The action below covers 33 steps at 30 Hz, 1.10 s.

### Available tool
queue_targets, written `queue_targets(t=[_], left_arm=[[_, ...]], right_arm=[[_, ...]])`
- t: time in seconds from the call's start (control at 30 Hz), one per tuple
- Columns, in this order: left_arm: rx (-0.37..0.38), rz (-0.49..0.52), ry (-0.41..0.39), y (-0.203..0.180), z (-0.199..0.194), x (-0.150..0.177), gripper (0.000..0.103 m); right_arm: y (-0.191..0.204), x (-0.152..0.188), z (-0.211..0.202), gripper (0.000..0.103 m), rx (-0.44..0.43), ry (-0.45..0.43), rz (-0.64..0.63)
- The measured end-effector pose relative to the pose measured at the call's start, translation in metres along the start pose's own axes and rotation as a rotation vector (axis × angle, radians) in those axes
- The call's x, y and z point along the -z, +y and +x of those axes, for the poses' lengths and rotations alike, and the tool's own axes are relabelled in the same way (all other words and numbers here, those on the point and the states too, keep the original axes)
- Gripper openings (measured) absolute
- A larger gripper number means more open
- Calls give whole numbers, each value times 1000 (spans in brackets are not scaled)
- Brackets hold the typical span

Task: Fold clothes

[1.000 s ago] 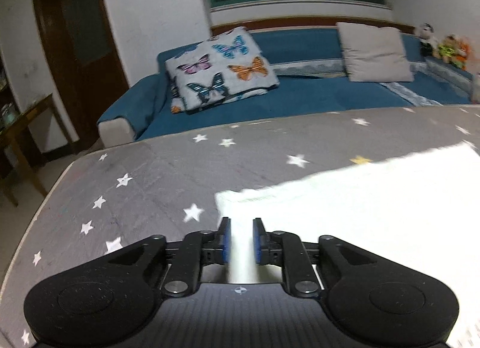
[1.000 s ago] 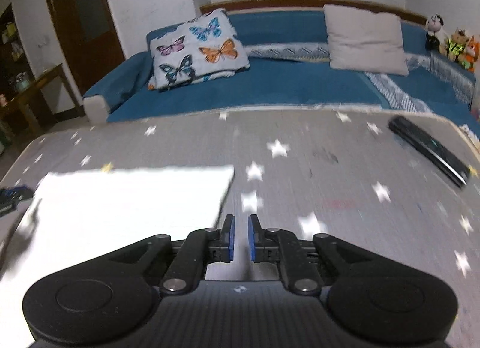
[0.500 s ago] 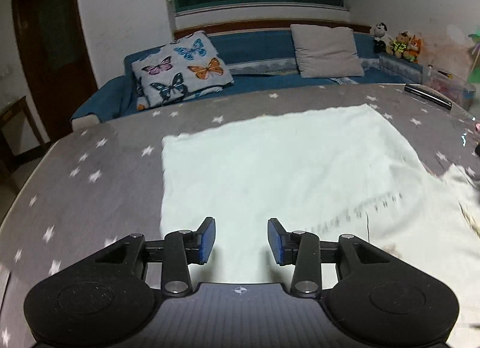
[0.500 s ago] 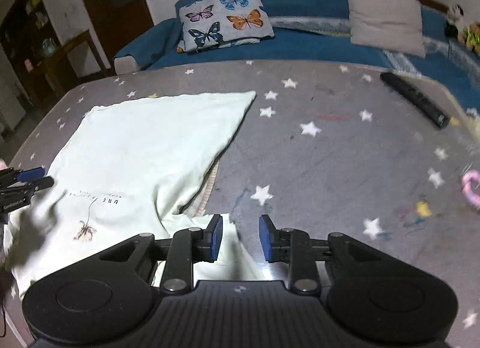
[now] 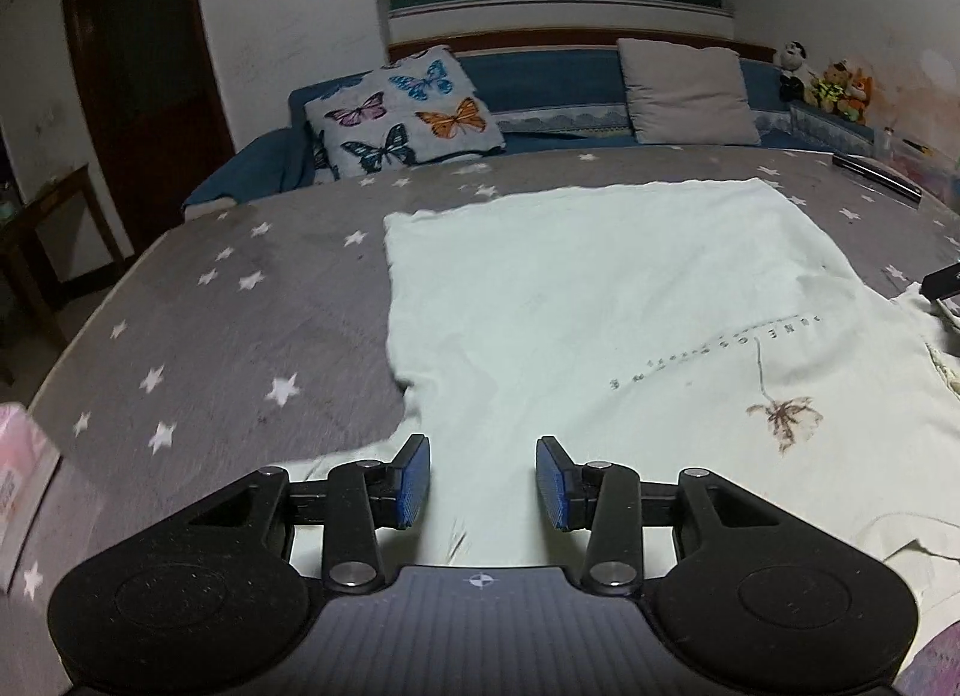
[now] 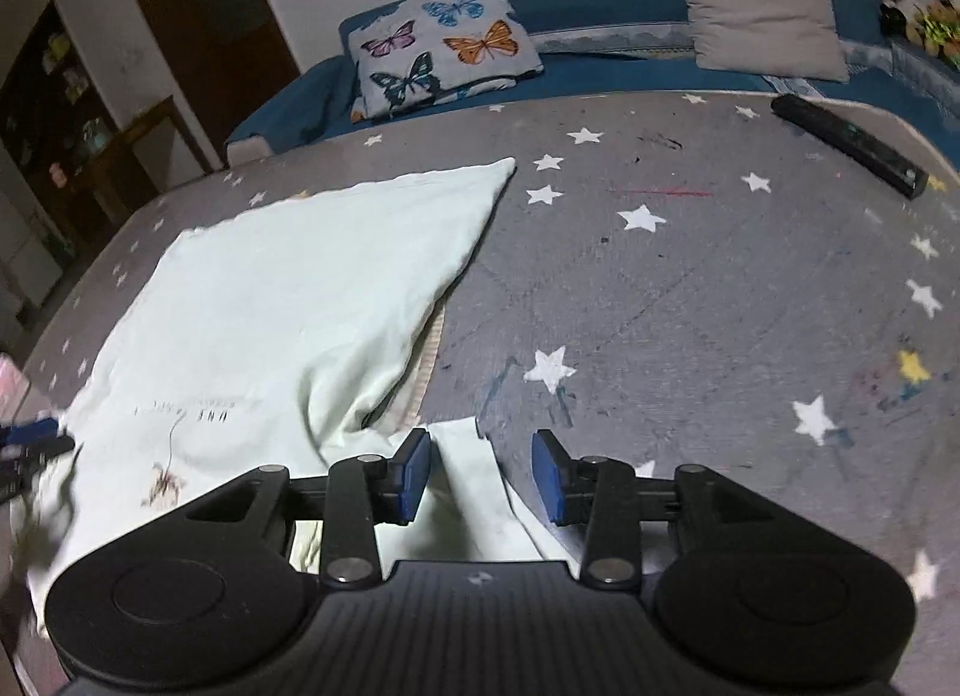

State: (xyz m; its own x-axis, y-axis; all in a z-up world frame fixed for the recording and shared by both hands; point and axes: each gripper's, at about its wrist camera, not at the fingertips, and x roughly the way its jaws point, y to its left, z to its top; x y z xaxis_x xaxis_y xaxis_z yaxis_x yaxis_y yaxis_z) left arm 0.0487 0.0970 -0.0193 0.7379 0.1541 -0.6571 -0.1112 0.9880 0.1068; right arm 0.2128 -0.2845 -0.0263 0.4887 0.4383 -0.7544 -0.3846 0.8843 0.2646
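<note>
A pale mint T-shirt (image 5: 600,306) with a small leaf print and a line of letters lies spread on the grey star-patterned table cover (image 5: 240,336). My left gripper (image 5: 483,450) hovers open over the shirt's near left part, with cloth below the pads and nothing pinched. In the right wrist view the shirt (image 6: 288,300) has a fold along its right side, where a striped inner edge shows. My right gripper (image 6: 480,444) hangs over a loose flap of the shirt; its jaws are opening and the pads do not press the cloth. The left gripper's tips (image 6: 30,438) show at that view's left edge.
A black remote control (image 6: 849,147) lies at the table's far right. Behind the table stands a blue sofa with a butterfly cushion (image 5: 402,114), a beige cushion (image 5: 684,90) and plush toys (image 5: 834,90). A pink package (image 5: 18,468) sits at the near left edge.
Both grippers have drawn back from the shirt's far corners to its near side. Their jaws went from nearly shut to open, and the right spread further in the last half second.
</note>
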Motion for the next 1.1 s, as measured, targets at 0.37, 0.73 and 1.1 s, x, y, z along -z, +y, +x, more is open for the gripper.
queue_targets(t=[0.37,0.73,1.1], left_arm=[[-11,-9,10,6,3,14,42],[-29,-19,16,22,-2,18,48],[-38,-35,11,26,-7,20,50]], right_arm=[[4,23,-23,5,84,-88,37],[15,28,-29,20,157,-117,-10],[68,22,10,21,33,-77,-188]])
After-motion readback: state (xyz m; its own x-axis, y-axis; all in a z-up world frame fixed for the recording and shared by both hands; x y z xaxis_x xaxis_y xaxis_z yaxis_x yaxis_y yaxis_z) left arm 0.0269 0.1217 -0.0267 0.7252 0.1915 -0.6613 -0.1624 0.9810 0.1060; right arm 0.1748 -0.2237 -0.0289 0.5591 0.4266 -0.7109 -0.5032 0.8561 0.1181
